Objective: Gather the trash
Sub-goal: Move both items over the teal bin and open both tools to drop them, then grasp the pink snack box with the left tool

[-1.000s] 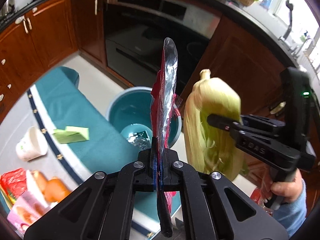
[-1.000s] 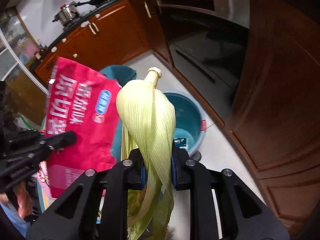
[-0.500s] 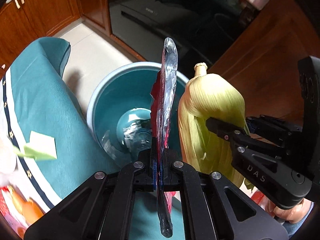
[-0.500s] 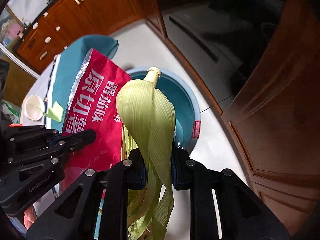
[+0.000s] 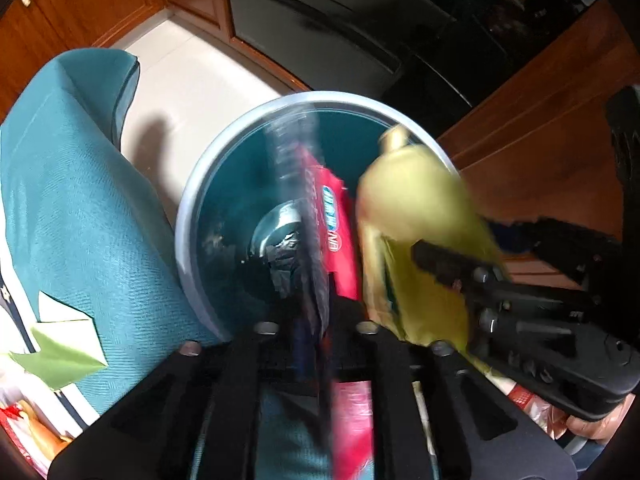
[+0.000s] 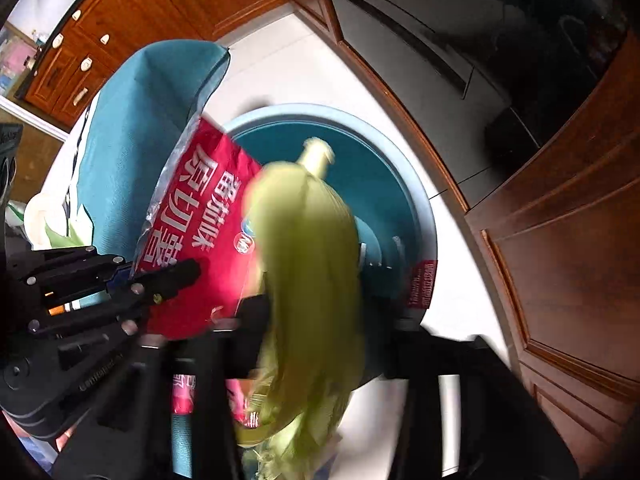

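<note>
A round teal trash bin (image 5: 188, 216) stands on the floor, also in the right wrist view (image 6: 400, 184), with crumpled foil (image 5: 284, 248) at its bottom. My left gripper (image 5: 316, 320) has its jaws spread apart; the red snack bag (image 5: 332, 232) hangs blurred between them, over the bin. It also shows in the right wrist view (image 6: 208, 240). My right gripper (image 6: 316, 320) has its jaws wide apart; the green corn husk (image 6: 312, 264) is blurred between them above the bin. The husk also shows in the left wrist view (image 5: 416, 232).
A table with a teal cloth (image 5: 72, 200) lies left of the bin, with green folded paper (image 5: 64, 352) and food packets on it. A black oven (image 5: 360, 32) and wooden cabinets (image 6: 560, 240) stand behind and to the right of the bin.
Both grippers have moved down over the bin and their jaws have spread open. The red bag and the corn husk are now blurred and slipping between the jaws.
</note>
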